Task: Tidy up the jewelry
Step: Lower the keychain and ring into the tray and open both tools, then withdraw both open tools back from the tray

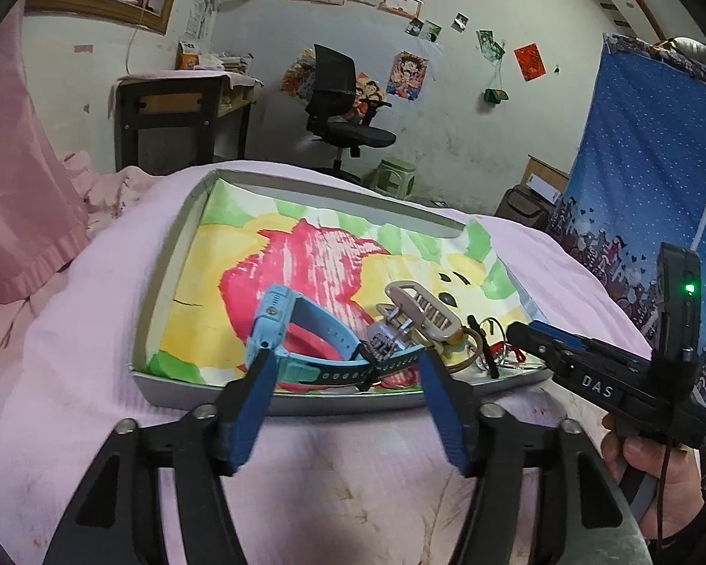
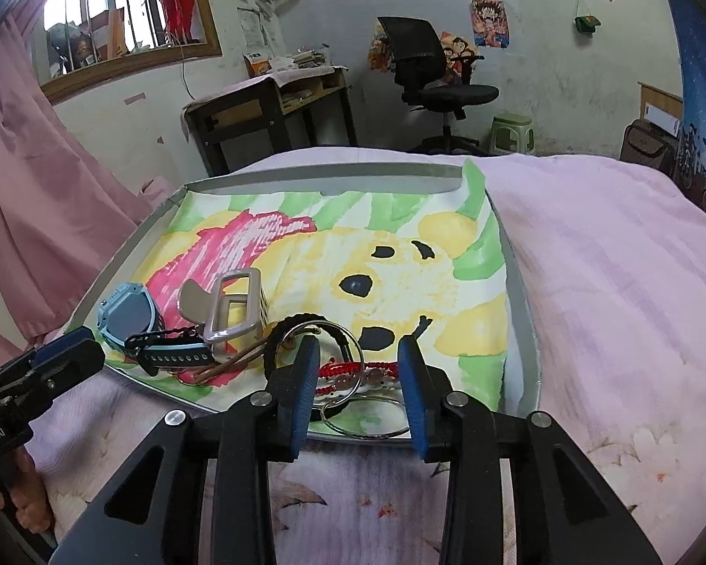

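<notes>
A grey shallow tray [image 1: 197,388] [image 2: 525,292] lined with a painted bear picture lies on the pink bed cover. Jewelry is piled at its near edge: a blue smartwatch [image 1: 277,329] [image 2: 127,318], a beige hair clip [image 1: 423,308] [image 2: 235,306], a red beaded bracelet [image 2: 353,372], a black cord ring [image 2: 301,320] and silver rings [image 2: 367,419]. My left gripper [image 1: 348,367] is open at the tray's near edge, its fingers either side of the watch strap. My right gripper [image 2: 357,362] is open, straddling the red bracelet.
The bed cover [image 2: 612,259] surrounds the tray. Beyond it stand a dark desk [image 1: 179,113], a black office chair [image 1: 343,113] and a green stool [image 1: 395,176]. A pink curtain [image 1: 14,165] hangs at the left, a blue cloth [image 1: 645,150] at the right.
</notes>
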Tool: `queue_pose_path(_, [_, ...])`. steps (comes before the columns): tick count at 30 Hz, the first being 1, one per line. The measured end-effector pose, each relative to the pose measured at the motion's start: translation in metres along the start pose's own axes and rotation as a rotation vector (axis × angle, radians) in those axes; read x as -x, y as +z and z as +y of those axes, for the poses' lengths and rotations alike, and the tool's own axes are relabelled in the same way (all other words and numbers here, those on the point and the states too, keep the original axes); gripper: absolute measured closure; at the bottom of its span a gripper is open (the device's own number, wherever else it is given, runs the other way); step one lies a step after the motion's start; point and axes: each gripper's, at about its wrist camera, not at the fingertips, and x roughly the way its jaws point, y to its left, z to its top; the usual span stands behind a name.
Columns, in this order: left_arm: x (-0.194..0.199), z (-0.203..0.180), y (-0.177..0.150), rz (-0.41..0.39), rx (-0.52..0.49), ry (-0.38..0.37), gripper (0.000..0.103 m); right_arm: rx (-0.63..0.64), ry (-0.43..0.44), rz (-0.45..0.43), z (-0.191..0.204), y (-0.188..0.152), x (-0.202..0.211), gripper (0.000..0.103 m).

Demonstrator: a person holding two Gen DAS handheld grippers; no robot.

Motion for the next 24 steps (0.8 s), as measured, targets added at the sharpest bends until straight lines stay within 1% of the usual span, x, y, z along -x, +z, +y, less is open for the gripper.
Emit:
queue_pose_path(2, [0.004,0.001,0.000,-0.013,0.001,0.016,0.029,0.002,-0.006,-0.008,0.000,-0.001,0.004,0.067])
queue_pose_path(3, [0.006,0.001,0.000,-0.022,0.000,0.027,0.024,0.001,-0.007,-0.015,0.000,-0.001,0.007,0.060])
queue_pose_path(5, [0.011,0.002,0.000,-0.038,0.000,0.044,0.018,0.000,-0.003,-0.029,0.001,-0.001,0.013,0.058])
queue_pose_path(6, [0.014,0.002,0.000,-0.048,0.001,0.055,0.015,0.000,-0.009,-0.038,0.001,-0.001,0.016,0.055])
queue_pose_path(7, [0.017,0.002,0.000,-0.057,0.001,0.064,0.013,-0.002,-0.017,-0.045,0.001,-0.002,0.019,0.047])
queue_pose_path(9, [0.022,0.003,0.000,-0.074,0.001,0.080,0.006,-0.007,-0.023,-0.070,0.001,-0.004,0.027,0.039])
queue_pose_path(11, [0.029,0.003,-0.001,-0.100,0.002,0.102,0.003,-0.010,-0.023,-0.088,0.001,-0.005,0.033,0.033])
queue_pose_path(13, [0.036,0.003,-0.003,-0.123,0.001,0.111,0.001,-0.013,-0.018,-0.114,0.001,-0.006,0.042,0.019])
queue_pose_path(15, [0.041,0.002,-0.003,-0.140,-0.003,0.114,0.000,-0.015,-0.013,-0.140,0.001,-0.007,0.050,0.011])
queue_pose_path(17, [0.048,0.001,-0.005,-0.157,-0.011,0.124,0.000,-0.016,-0.007,-0.160,0.001,-0.008,0.057,0.009])
queue_pose_path(19, [0.054,-0.001,-0.007,-0.171,-0.021,0.133,0.000,-0.013,-0.009,-0.179,0.002,-0.010,0.064,0.003])
queue_pose_path(24, [0.067,-0.004,-0.010,-0.201,-0.041,0.145,0.000,0.005,-0.005,-0.221,0.006,-0.016,0.082,0.002])
